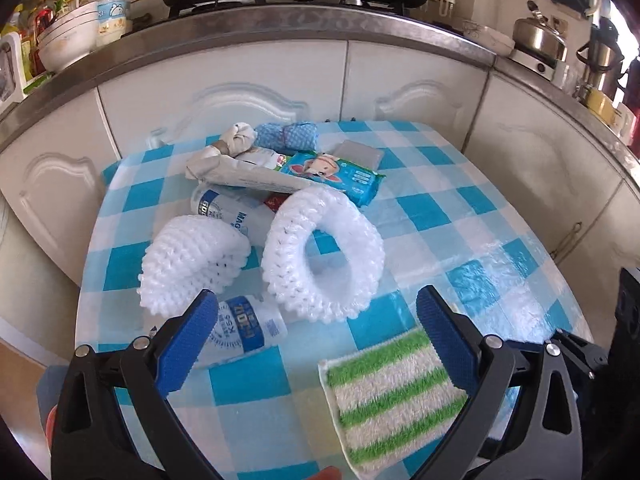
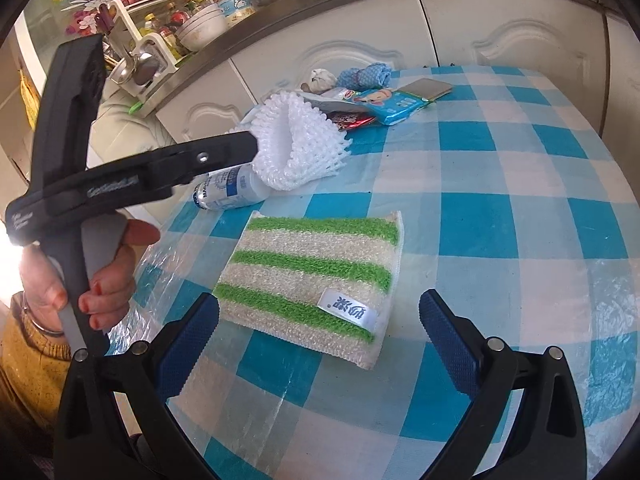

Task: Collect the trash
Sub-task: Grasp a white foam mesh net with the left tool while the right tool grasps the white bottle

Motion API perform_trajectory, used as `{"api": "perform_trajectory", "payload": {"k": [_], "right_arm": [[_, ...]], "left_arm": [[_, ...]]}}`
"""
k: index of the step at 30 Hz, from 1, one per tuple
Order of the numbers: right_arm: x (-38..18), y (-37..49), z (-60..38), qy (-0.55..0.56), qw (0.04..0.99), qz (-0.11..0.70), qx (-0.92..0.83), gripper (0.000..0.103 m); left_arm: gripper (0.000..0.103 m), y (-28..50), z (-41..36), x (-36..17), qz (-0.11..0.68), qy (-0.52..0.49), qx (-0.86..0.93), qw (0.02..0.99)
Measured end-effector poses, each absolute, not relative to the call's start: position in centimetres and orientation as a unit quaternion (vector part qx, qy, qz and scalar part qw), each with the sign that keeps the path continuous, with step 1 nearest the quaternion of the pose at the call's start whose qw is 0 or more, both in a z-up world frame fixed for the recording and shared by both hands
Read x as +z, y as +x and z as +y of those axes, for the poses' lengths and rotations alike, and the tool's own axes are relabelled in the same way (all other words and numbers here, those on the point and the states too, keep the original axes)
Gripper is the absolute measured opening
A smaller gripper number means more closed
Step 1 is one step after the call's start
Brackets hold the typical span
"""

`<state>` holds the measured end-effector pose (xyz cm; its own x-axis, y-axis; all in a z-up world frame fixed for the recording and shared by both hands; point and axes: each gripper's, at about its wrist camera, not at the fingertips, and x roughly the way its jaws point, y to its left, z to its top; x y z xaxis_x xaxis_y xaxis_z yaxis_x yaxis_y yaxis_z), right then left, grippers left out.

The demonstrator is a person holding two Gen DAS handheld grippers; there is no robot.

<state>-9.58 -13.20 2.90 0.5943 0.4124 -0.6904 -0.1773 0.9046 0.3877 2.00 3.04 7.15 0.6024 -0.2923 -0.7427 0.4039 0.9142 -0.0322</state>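
Observation:
Trash lies in a heap on the blue-checked table [image 1: 460, 208]. Two white foam fruit nets [image 1: 324, 256] [image 1: 192, 260] lie nearest, with a small plastic bottle [image 1: 244, 328] in front and another [image 1: 228, 210] behind. Farther back are a crumpled paper wrapper [image 1: 240, 172], a blue wipes pack [image 1: 336, 176] and a blue cloth bundle [image 1: 288, 136]. My left gripper [image 1: 316, 320] is open, just short of the ring-shaped net, the near bottle by its left finger. My right gripper [image 2: 320, 324] is open above a green-striped sponge cloth [image 2: 316, 272]. The left gripper also shows in the right wrist view [image 2: 248, 148], touching a foam net [image 2: 296, 148].
A clear plastic bag [image 1: 516, 300] lies flat on the table's near right. White cabinets [image 1: 248, 80] and a steel counter edge [image 1: 280, 24] with stove, pots and bowls stand behind the table. A grey flat pack [image 1: 358, 152] lies at the heap's back right.

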Motion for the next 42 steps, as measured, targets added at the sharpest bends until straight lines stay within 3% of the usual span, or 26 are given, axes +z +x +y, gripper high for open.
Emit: {"api": "perform_trajectory", "payload": {"k": [11,14,16,18,20,32,42], "right_arm": [[2.3,-9.6,-13.1,0.124,0.887,0.413,0.166,0.098],[1.9,-9.3,-12.9,0.120,0.887,0.413,0.166,0.098],[1.9,-9.2,-12.8,0.111,0.889,0.410,0.171,0.098],[2.0,-9.2,-12.4,0.090,0.890,0.411,0.176,0.098],[2.1,-9.1,-12.1,0.079,0.890,0.412,0.177,0.098],[4.9,-8.2,-10.0,0.081,0.898,0.386,0.197,0.098],[5.4,-2.3,-2.1,0.015,0.880,0.398,0.258,0.098]], "left_arm": [[0.098,6.8,-0.3,3.8,0.445,0.095,-0.162,0.876],[0.072,7.3,-0.3,3.4,0.452,0.088,-0.152,0.875],[0.065,7.4,-0.1,3.4,0.451,0.079,-0.145,0.877],[0.046,7.2,0.1,3.8,0.447,0.077,-0.139,0.881],[0.040,6.8,0.8,4.5,0.442,0.066,-0.138,0.884],[0.036,1.9,10.6,10.3,0.372,-0.021,-0.099,0.923],[0.036,-2.2,19.1,8.9,0.379,-0.074,-0.048,0.921]]}}
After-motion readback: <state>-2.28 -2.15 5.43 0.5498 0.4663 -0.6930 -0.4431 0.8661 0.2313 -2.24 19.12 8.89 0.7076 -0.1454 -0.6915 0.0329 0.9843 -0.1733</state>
